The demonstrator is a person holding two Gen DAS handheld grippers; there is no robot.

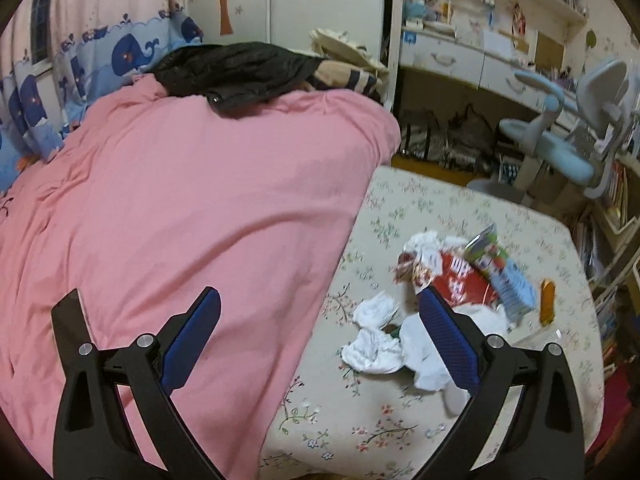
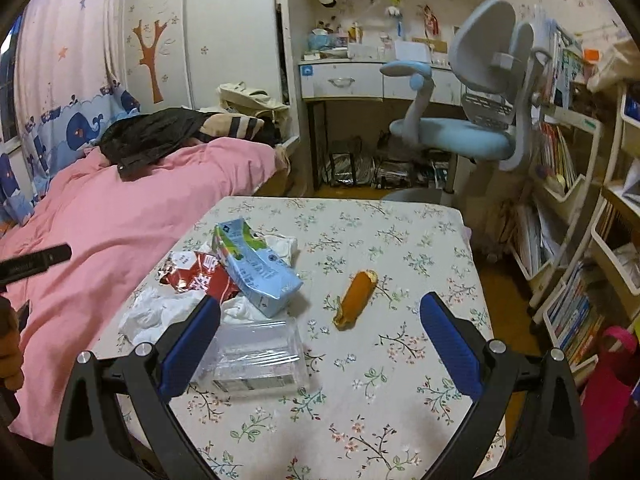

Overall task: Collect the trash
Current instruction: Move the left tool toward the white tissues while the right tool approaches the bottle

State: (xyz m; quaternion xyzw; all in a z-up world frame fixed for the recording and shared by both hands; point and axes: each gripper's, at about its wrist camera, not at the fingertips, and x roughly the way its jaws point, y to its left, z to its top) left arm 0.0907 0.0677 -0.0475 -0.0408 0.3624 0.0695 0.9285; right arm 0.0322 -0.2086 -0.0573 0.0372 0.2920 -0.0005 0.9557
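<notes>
Left gripper [image 1: 320, 320]: wide, empty; right finger hides part of white tissues [image 1: 376, 332]. Right gripper [image 2: 320, 326]: wide, empty; left finger overlaps clear plastic box [image 2: 256, 356]. Milk carton [image 2: 256, 266] covers red wrapper [image 2: 200, 276].

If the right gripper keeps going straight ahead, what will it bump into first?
Probably the orange bread stick, lying on the flowery bedsheet between the open right gripper fingers' line; depth is hard to judge.

The left gripper [image 1: 320, 312] has its jaws spread wide, nothing between the blue pads [image 1: 192, 340], pointing toward 12 o'clock. The right gripper [image 2: 320, 316] is likewise agape and empty. A bare hand [image 2: 10, 356] shows at 9 o'clock in the right view.
</notes>
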